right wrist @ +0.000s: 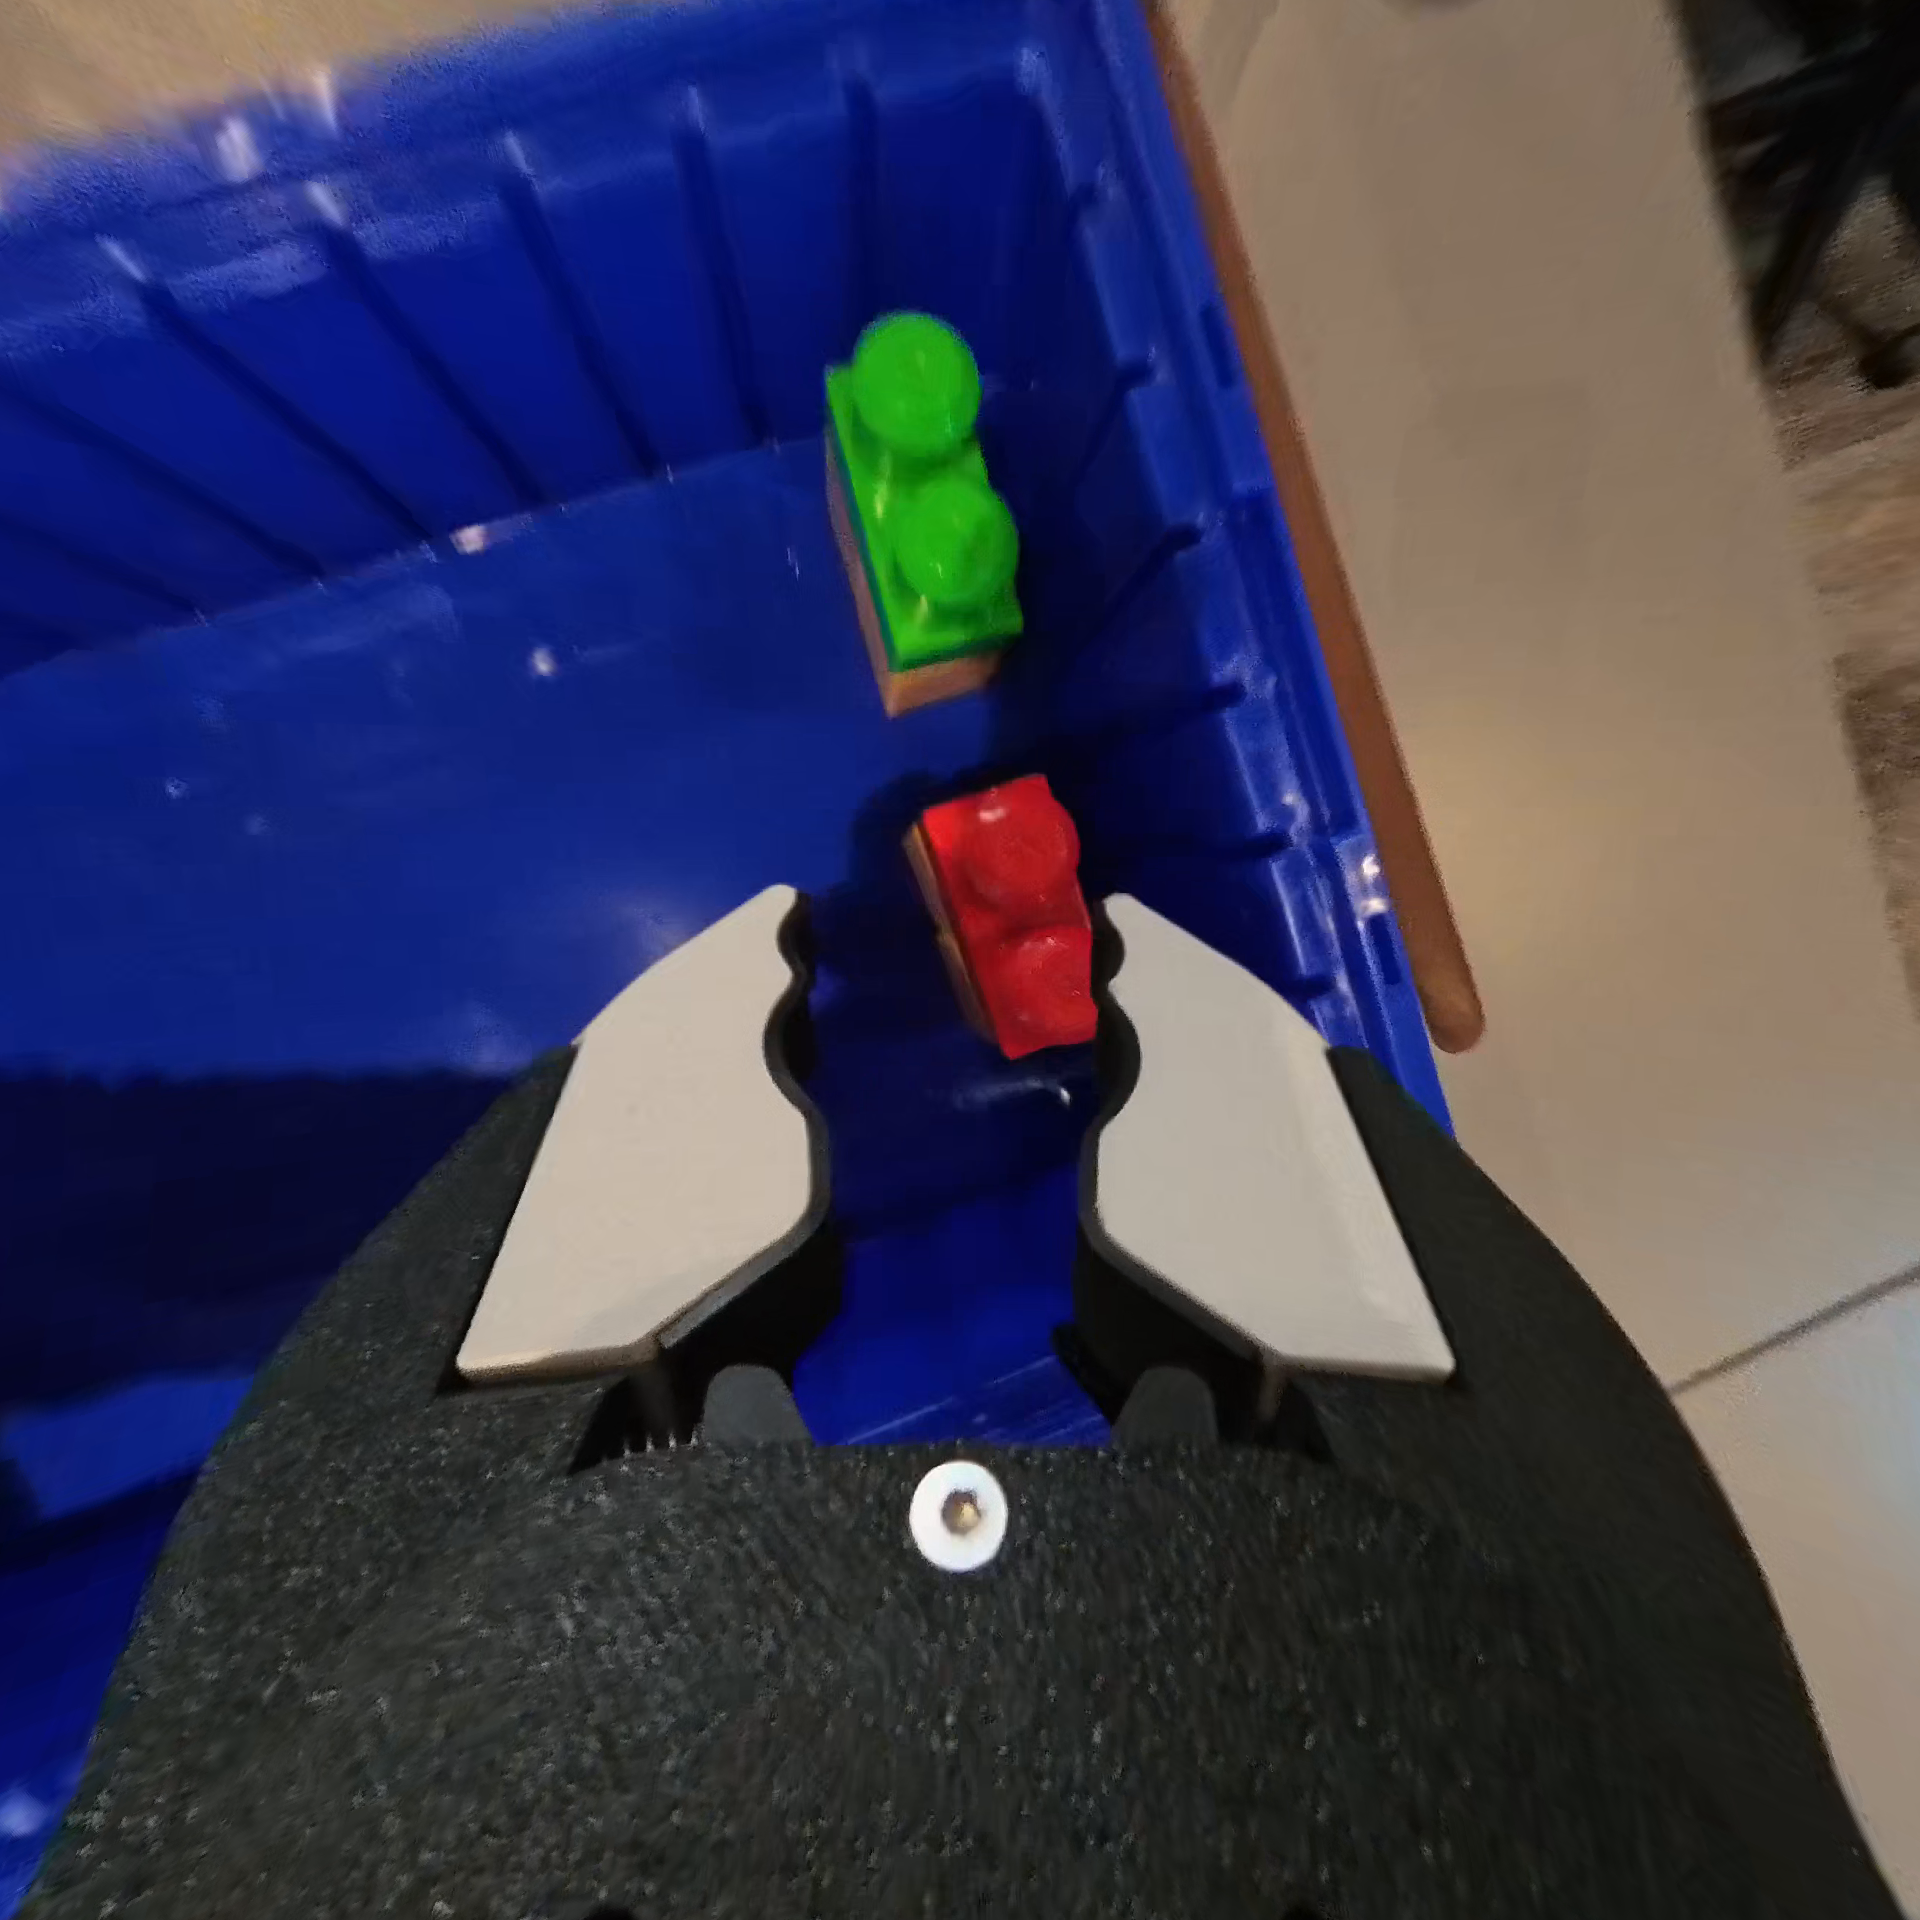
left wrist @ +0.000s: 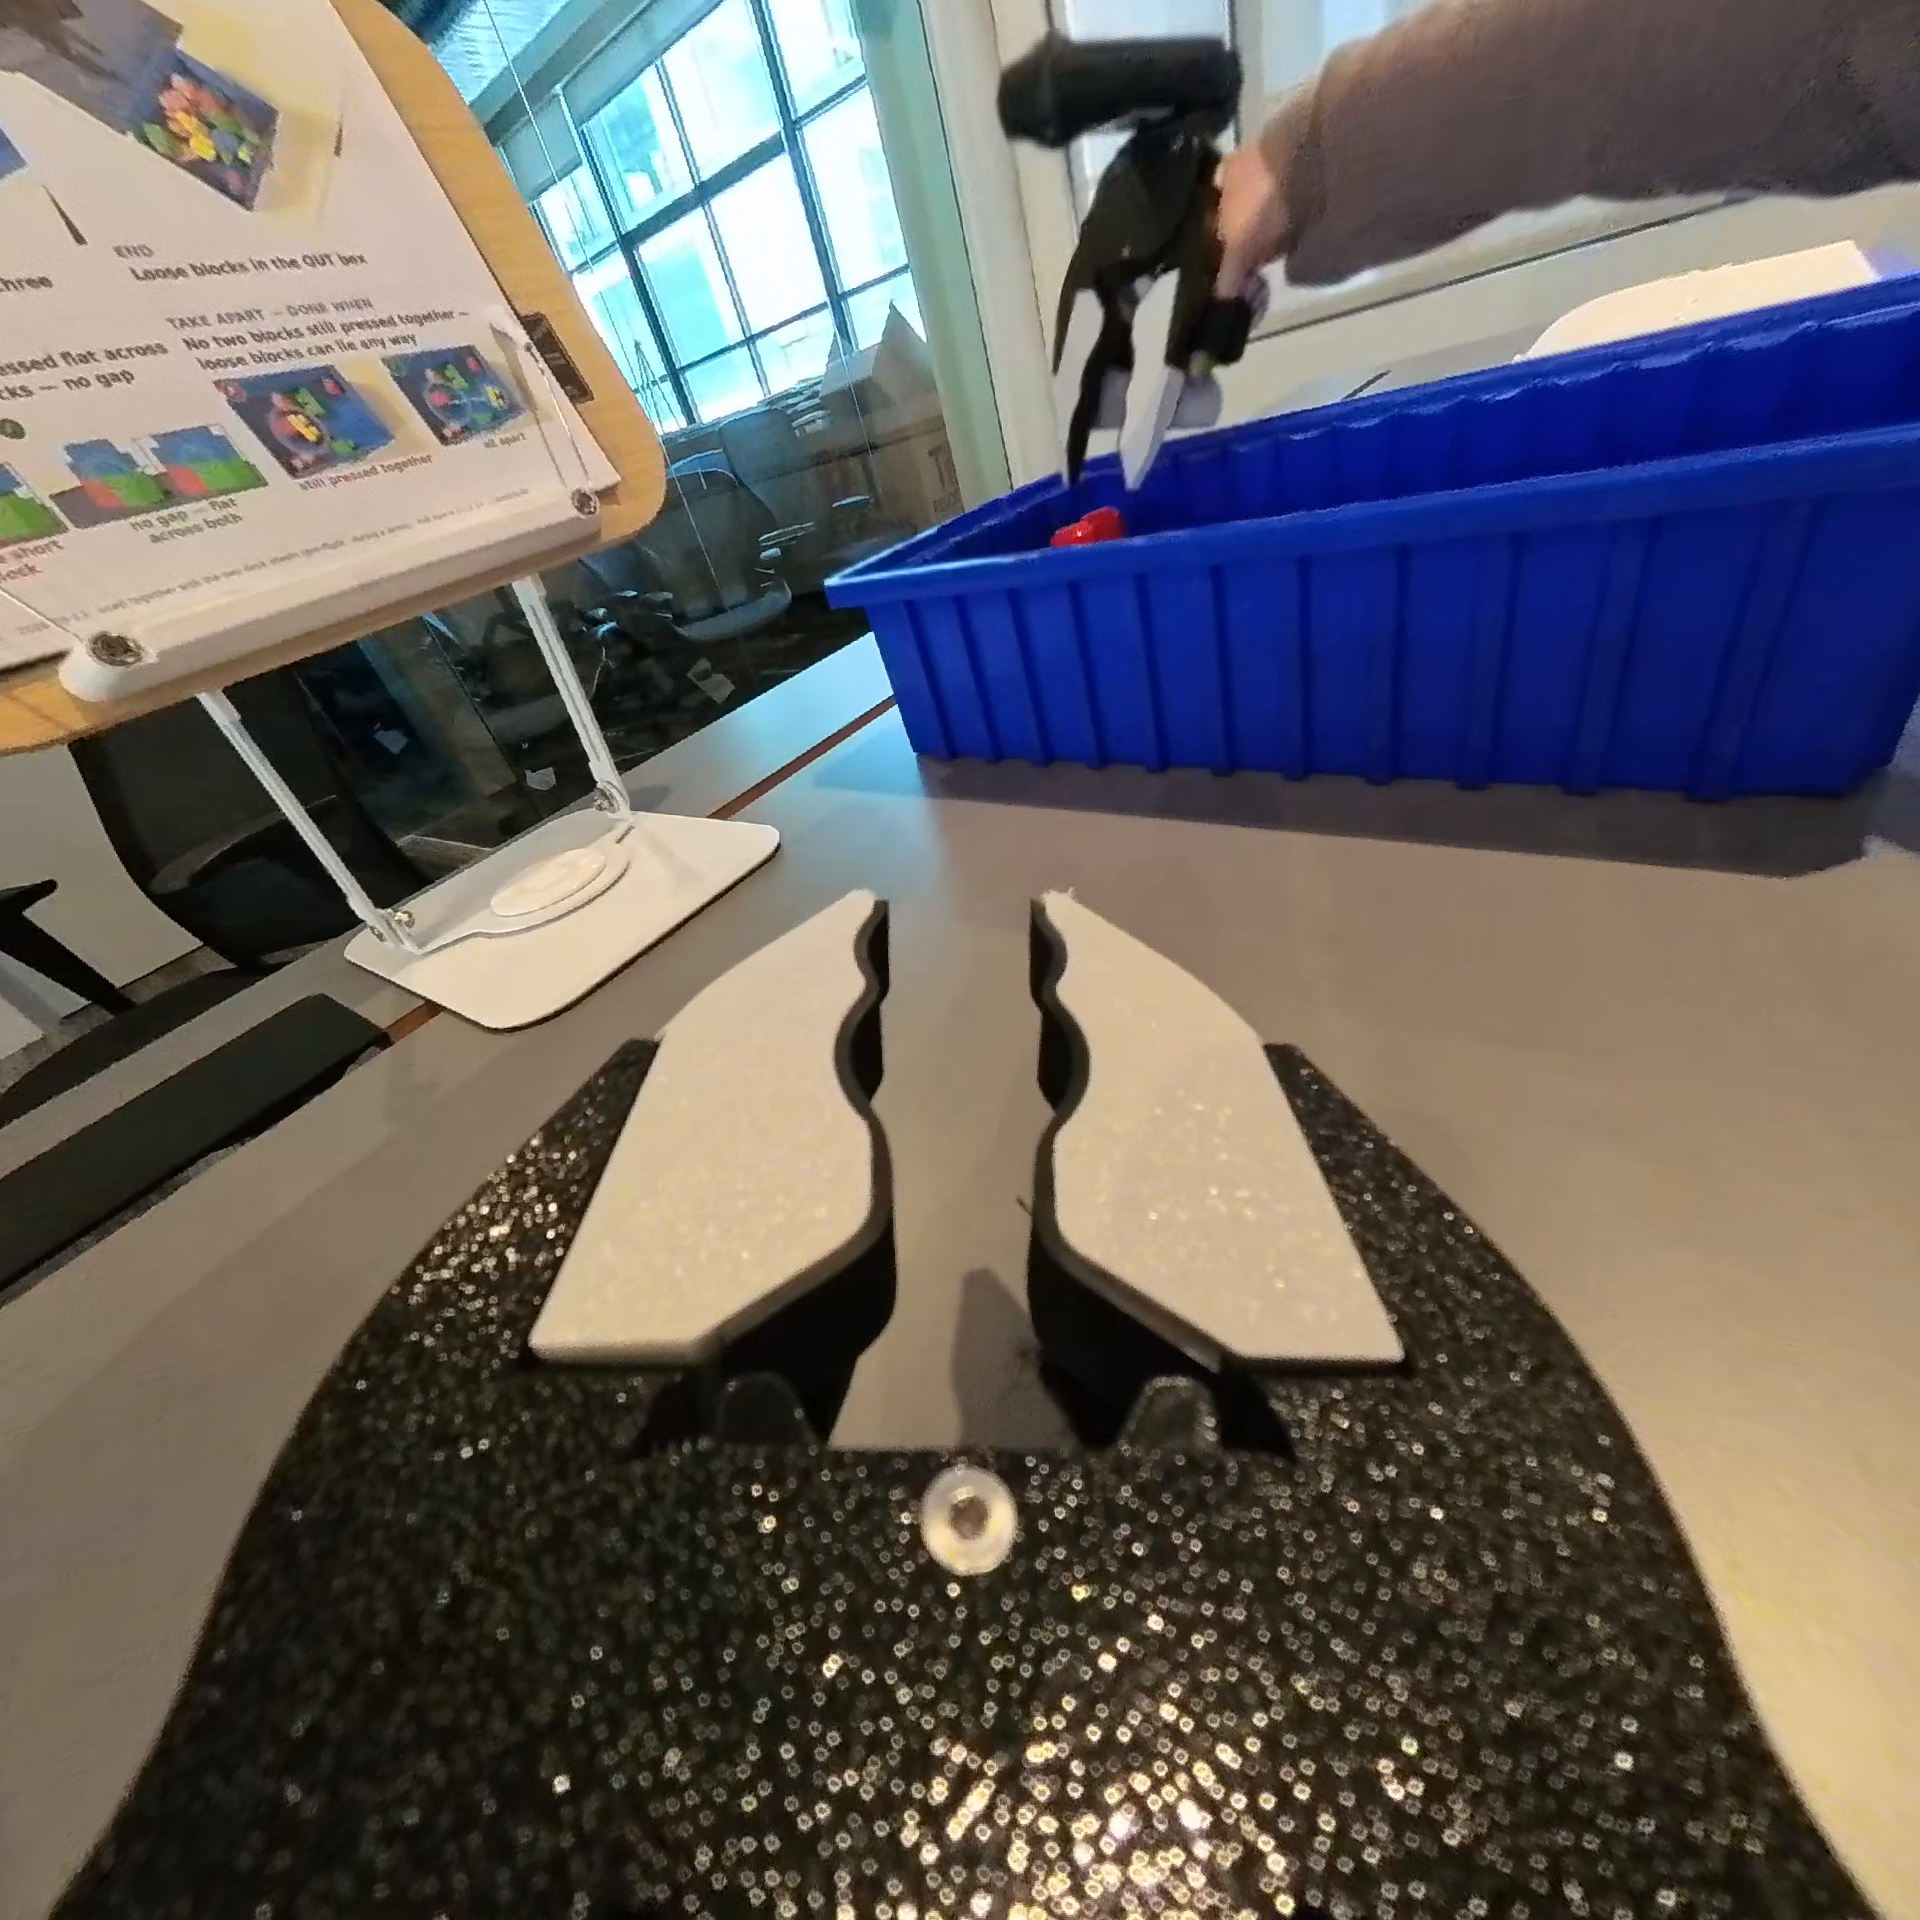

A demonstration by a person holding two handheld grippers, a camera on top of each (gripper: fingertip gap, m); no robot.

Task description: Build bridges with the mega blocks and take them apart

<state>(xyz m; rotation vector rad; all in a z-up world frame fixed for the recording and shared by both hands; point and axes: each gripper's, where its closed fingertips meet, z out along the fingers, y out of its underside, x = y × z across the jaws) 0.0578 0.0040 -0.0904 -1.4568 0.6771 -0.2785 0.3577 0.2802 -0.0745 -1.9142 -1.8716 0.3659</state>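
A red two-stud block (right wrist: 1006, 914) lies on the floor of the blue bin (right wrist: 416, 831), close to its right wall. A green two-stud block (right wrist: 925, 509) lies just beyond it. My right gripper (right wrist: 951, 904) is open and hangs above the red block, which shows between its fingertips, nearer the right one. In the left wrist view the right gripper (left wrist: 1103, 473) points down into the blue bin (left wrist: 1351, 665) above the red block (left wrist: 1086, 527). My left gripper (left wrist: 961, 909) is open and empty, low over the grey table (left wrist: 1455, 987).
A wooden stand with an instruction sheet (left wrist: 260, 343) on a white base (left wrist: 582, 914) stands at the left of the table. The blue bin has an inner divider (left wrist: 1507, 478). A person's sleeve (left wrist: 1610, 114) reaches in from the upper right. Chairs and windows are behind.
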